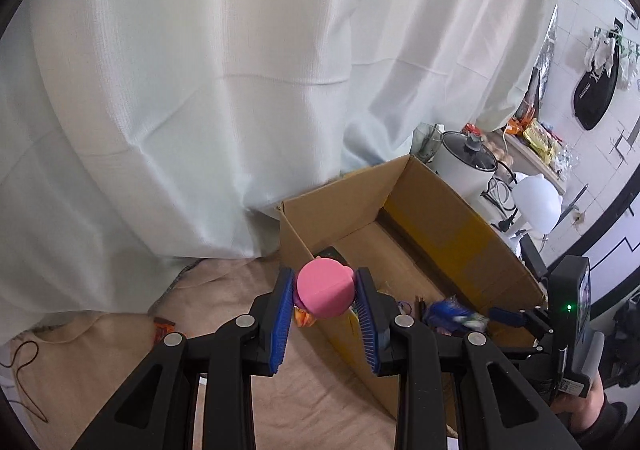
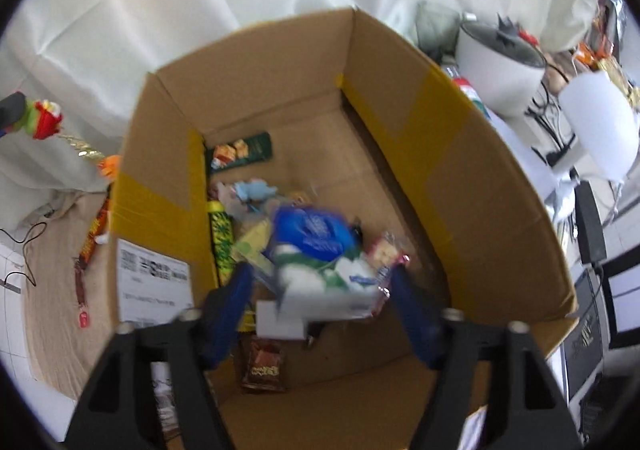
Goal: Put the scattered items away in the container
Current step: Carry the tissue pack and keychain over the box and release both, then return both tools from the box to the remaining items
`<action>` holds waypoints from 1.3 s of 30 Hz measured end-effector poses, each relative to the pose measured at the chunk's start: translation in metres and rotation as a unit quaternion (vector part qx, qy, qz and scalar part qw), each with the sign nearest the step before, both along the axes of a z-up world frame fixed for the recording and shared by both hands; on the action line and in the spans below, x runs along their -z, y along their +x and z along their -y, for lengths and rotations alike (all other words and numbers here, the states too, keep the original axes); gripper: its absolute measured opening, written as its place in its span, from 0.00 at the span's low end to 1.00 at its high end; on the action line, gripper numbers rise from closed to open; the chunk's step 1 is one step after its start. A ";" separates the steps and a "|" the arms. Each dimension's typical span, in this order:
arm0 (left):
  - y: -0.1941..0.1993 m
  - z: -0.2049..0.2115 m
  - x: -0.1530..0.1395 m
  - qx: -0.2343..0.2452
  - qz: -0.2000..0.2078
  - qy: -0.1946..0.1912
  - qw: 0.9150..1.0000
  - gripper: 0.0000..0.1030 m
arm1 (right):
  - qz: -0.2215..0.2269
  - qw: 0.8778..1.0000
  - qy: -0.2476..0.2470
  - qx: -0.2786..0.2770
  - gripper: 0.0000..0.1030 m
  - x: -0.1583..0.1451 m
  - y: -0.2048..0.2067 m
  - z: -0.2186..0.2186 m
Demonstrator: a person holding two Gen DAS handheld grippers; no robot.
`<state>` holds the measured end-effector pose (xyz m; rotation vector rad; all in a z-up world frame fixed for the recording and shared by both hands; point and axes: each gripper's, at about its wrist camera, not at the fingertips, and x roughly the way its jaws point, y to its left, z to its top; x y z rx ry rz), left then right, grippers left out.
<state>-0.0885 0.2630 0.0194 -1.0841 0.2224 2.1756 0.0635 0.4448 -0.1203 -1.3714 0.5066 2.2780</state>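
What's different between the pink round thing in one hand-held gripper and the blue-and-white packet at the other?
The pink round thing is one plain colour and smooth; the blue-and-white packet is printed and crinkly. The pink thing sits clamped between the left hand-held gripper fingers at the cardboard box wall; the packet is blurred between the spread fingers of the right hand-held gripper, over the box's inside. Both are by the box.

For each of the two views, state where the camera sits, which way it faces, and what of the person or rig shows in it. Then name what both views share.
Left wrist view: sits on the left gripper, looking forward along its fingers at the pink object they clamp, beside the cardboard box; the right gripper and a hand show at right.
Right wrist view: sits on the right gripper, looking down into the box; its spread fingers flank a blurred blue and white packet.
Shared: the box, white curtain, rice cooker.
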 end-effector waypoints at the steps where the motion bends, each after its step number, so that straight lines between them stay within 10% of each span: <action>1: 0.000 -0.002 -0.002 0.003 -0.001 0.000 1.000 0.30 | -0.004 1.000 0.002 0.008 0.83 0.001 0.003 -0.001; 4: 0.003 -0.009 -0.012 0.010 -0.014 0.000 1.000 0.30 | 0.001 1.000 0.013 0.009 1.00 0.001 0.008 -0.001; 19: 0.018 -0.092 -0.106 0.081 -0.088 0.051 0.992 0.30 | -0.005 0.999 0.028 0.031 1.00 -0.003 0.025 -0.007; 32: 0.003 -0.134 0.027 0.070 0.020 -0.023 0.997 0.30 | -0.024 0.999 0.018 0.021 1.00 -0.011 0.036 -0.001; 39: 0.005 -0.147 0.064 0.054 0.005 -0.067 0.996 0.31 | -0.020 0.999 0.030 0.006 1.00 -0.010 0.035 0.003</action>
